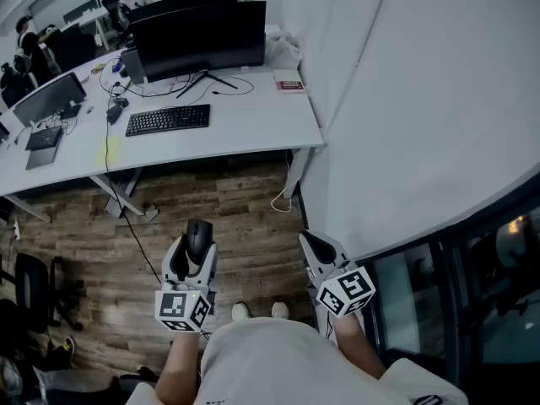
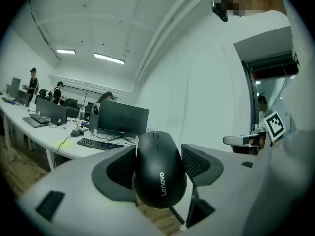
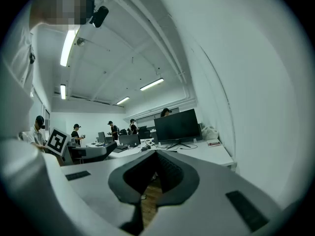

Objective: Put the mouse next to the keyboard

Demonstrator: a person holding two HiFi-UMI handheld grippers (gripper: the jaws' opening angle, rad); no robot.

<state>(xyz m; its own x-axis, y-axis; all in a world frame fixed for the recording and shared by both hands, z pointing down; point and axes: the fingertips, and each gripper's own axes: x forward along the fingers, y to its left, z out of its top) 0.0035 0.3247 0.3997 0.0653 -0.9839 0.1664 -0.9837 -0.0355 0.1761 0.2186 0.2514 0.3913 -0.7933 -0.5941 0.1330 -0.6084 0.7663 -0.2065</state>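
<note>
A black Lenovo mouse (image 1: 199,233) (image 2: 160,168) hangs in the air above the wooden floor, with my left gripper (image 1: 196,245) (image 2: 158,157) shut on it, its pads at the mouse's two sides. The black keyboard (image 1: 168,119) (image 2: 99,144) lies on the white desk (image 1: 253,125) well ahead, in front of a large dark monitor (image 1: 198,36). My right gripper (image 1: 310,241) (image 3: 157,154) is held beside the left one, close to the white wall, its jaws together with nothing between them. The person's feet show below both grippers.
A red booklet (image 1: 289,84) lies at the desk's right end, cables trail around the monitor stand, and a second monitor (image 1: 46,95) stands further left. A black cable (image 1: 139,243) runs across the floor. An office chair (image 1: 29,281) is at the left. People stand far back.
</note>
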